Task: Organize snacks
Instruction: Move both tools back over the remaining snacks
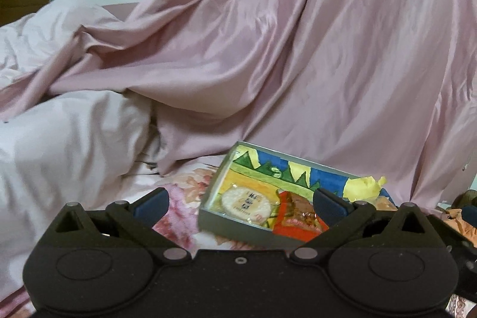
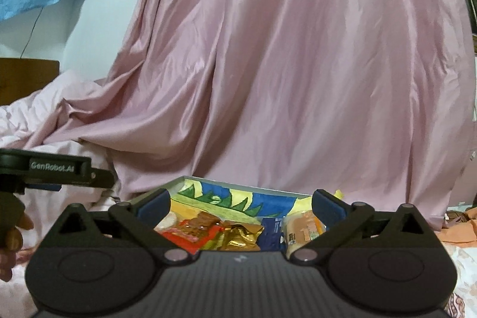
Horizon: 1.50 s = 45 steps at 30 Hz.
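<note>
A shallow grey box [image 1: 235,230] with a colourful painted inside lies on the floral bedsheet. In it are a round white wrapped cracker [image 1: 246,203] and a red snack packet [image 1: 301,224]. My left gripper [image 1: 240,203] is open and empty, just in front of the box. In the right wrist view the box [image 2: 238,188] holds a red packet [image 2: 184,234], a gold wrapper [image 2: 241,237], a dark blue packet [image 2: 271,234] and a wrapped bun [image 2: 301,228]. My right gripper [image 2: 240,207] is open and empty, its jaws either side of the snacks.
A large pink satin sheet [image 1: 298,49] hangs behind the box. A white duvet [image 1: 65,139] is bunched at the left. Orange cloth [image 2: 459,231] lies at the right. The left gripper's body [image 2: 53,167] shows at the left of the right wrist view.
</note>
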Each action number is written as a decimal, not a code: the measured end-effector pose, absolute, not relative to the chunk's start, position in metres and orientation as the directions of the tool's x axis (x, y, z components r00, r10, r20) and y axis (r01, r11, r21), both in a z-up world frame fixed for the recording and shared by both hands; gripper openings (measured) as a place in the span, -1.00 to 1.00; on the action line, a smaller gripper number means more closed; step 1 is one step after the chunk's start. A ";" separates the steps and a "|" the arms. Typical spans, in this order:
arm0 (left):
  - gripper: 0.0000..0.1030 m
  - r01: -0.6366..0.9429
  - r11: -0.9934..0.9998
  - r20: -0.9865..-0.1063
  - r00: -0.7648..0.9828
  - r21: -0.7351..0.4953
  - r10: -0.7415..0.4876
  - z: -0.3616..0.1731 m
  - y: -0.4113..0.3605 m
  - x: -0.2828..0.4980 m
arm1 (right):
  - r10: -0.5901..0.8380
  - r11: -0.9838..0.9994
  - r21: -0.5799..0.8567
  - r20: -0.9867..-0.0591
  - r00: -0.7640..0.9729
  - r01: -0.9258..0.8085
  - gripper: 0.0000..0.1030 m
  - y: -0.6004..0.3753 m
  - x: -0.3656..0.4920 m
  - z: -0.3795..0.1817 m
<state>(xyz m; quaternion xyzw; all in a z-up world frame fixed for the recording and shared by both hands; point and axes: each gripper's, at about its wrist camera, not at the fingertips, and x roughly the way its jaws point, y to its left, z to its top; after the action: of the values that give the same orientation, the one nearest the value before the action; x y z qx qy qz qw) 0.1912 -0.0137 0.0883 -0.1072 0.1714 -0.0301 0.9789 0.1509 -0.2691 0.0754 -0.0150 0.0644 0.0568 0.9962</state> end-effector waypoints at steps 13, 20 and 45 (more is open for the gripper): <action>0.99 0.003 0.988 -0.365 0.929 -0.157 -0.061 0.070 0.017 0.111 | 0.130 0.991 -0.009 -0.169 0.977 -0.134 0.99 -0.250 0.086 0.065; 0.99 -0.001 0.992 -0.413 0.909 -0.129 -0.053 0.049 0.026 0.082 | 0.139 0.990 -0.007 -0.230 0.963 -0.144 0.99 -0.239 0.062 0.048; 0.99 0.080 0.996 -0.542 0.836 -0.033 -0.085 -0.015 0.023 0.075 | 0.133 0.989 0.014 -0.487 0.863 -0.145 0.99 -0.223 0.054 -0.020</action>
<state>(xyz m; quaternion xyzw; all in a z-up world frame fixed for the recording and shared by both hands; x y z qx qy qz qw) 0.0752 0.0233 -0.0151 -0.0046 0.2832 -0.0429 0.9581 0.0538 -0.2228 -0.0204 -0.0114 0.2512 0.0720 0.9652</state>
